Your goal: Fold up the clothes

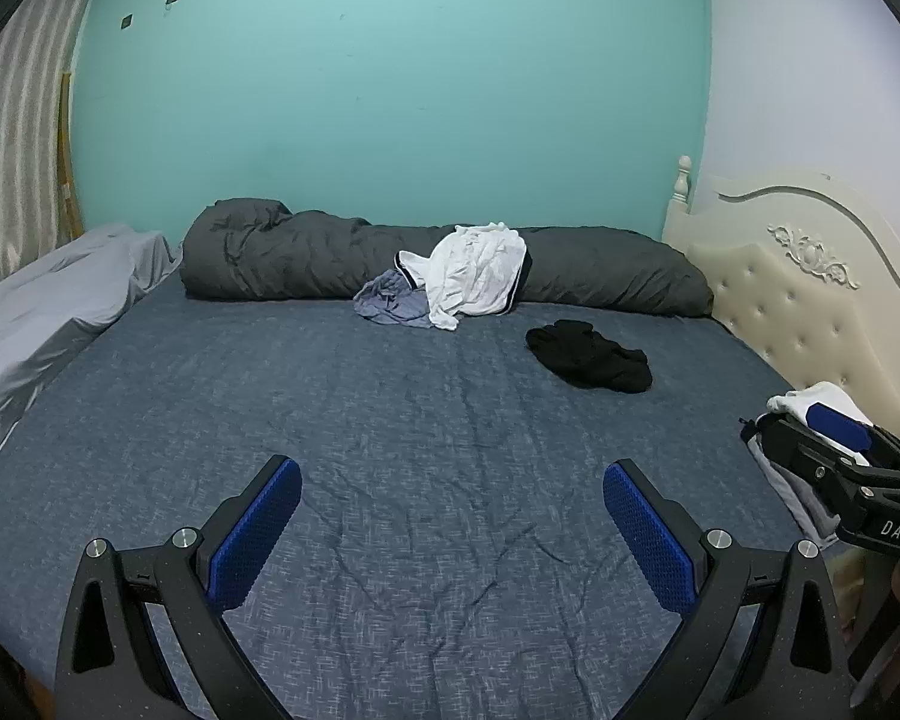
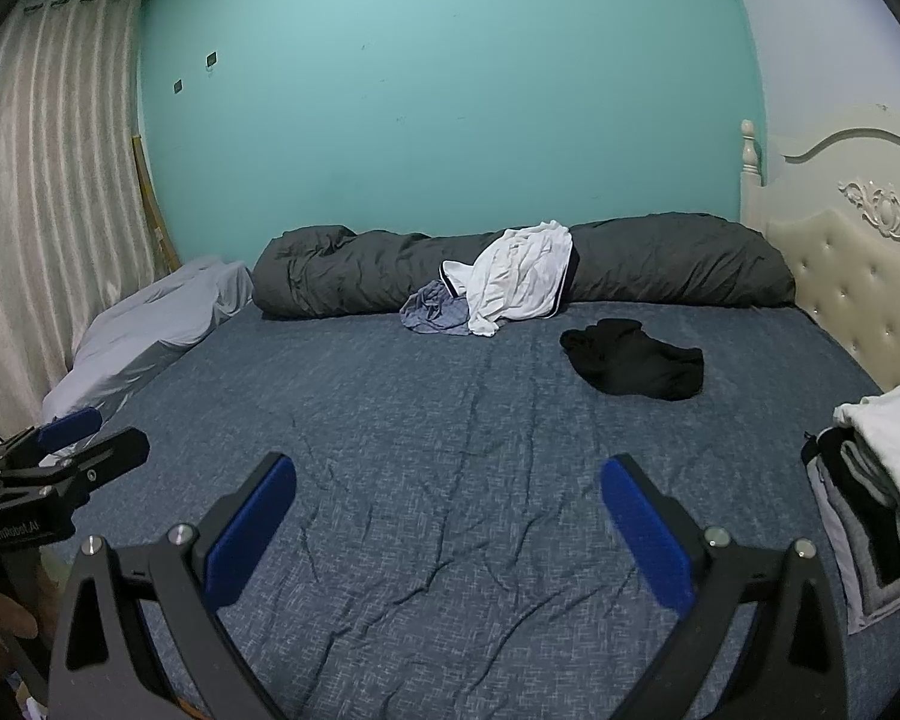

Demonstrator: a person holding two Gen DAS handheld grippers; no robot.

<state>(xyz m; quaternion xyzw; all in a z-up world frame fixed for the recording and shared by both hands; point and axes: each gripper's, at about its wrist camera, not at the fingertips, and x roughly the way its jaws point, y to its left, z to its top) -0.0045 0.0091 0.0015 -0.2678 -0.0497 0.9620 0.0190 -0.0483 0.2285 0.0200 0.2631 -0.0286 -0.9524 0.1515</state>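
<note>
A crumpled white garment with dark trim [image 1: 477,276] [image 2: 522,279] lies at the far side of the bed, draped against a rolled grey duvet. A blue-grey garment [image 1: 390,300] [image 2: 435,312] lies bunched at its left. A black garment [image 1: 591,357] [image 2: 636,360] sits alone further right. A stack of folded clothes [image 2: 876,480] [image 1: 810,420] rests at the bed's right edge. My left gripper [image 1: 450,516] hovers open over bare sheet. My right gripper [image 2: 447,513] is open too, with nothing between its fingers, and appears at the right edge of the left wrist view [image 1: 834,432].
The blue sheet [image 1: 390,450] [image 2: 390,450] covers the bed. A rolled dark grey duvet [image 1: 306,258] [image 2: 342,270] lies along the teal wall. A light grey cover [image 1: 48,312] [image 2: 150,324] is heaped at the left. A cream tufted headboard [image 1: 798,300] [image 2: 858,288] bounds the right side. Curtains [image 2: 48,210] hang at left.
</note>
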